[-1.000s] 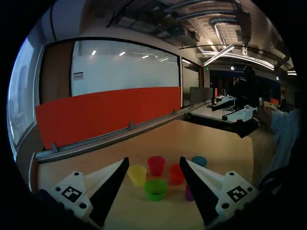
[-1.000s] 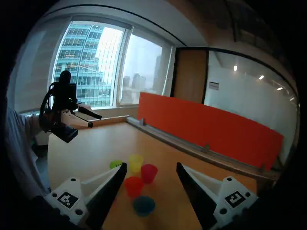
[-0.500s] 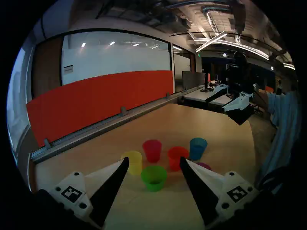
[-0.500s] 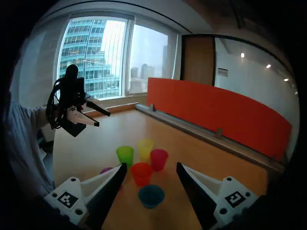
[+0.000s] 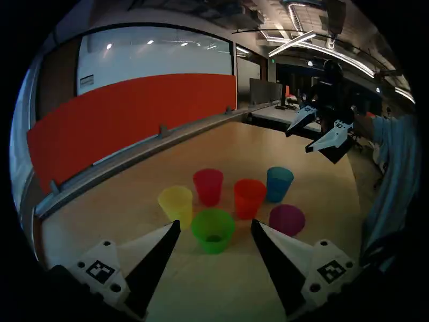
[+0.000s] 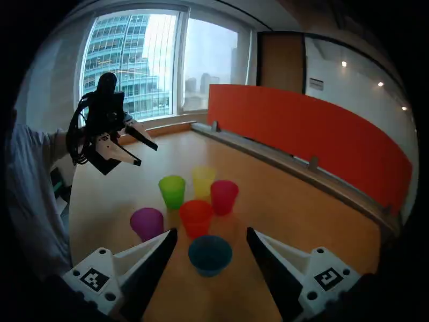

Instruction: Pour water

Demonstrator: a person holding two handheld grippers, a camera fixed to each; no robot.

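Note:
Several small plastic cups stand clustered on a wooden table (image 5: 300, 161). In the left gripper view they are yellow (image 5: 176, 203), pink (image 5: 208, 185), orange (image 5: 249, 197), blue (image 5: 279, 183), purple (image 5: 287, 219) and green (image 5: 213, 229). My left gripper (image 5: 213, 222) is open above the table, with the green cup just ahead of its fingertips. My right gripper (image 6: 211, 231) is open too, and the blue cup (image 6: 209, 254) is nearest to it, ahead of the orange cup (image 6: 196, 217). Each gripper is visible from the other side, held in the air: the right gripper (image 5: 316, 131) and the left gripper (image 6: 134, 147).
An orange partition (image 5: 128, 115) with a metal rail runs along the table's far side. A person's sleeve (image 6: 32, 204) is at the table's edge. Tall windows (image 6: 134, 70) stand behind. Bare tabletop (image 6: 300, 214) lies around the cups.
Both grippers have come closer to the cups and tipped downward. The cups look larger, and the purple cup has come fully into view. Both stay open.

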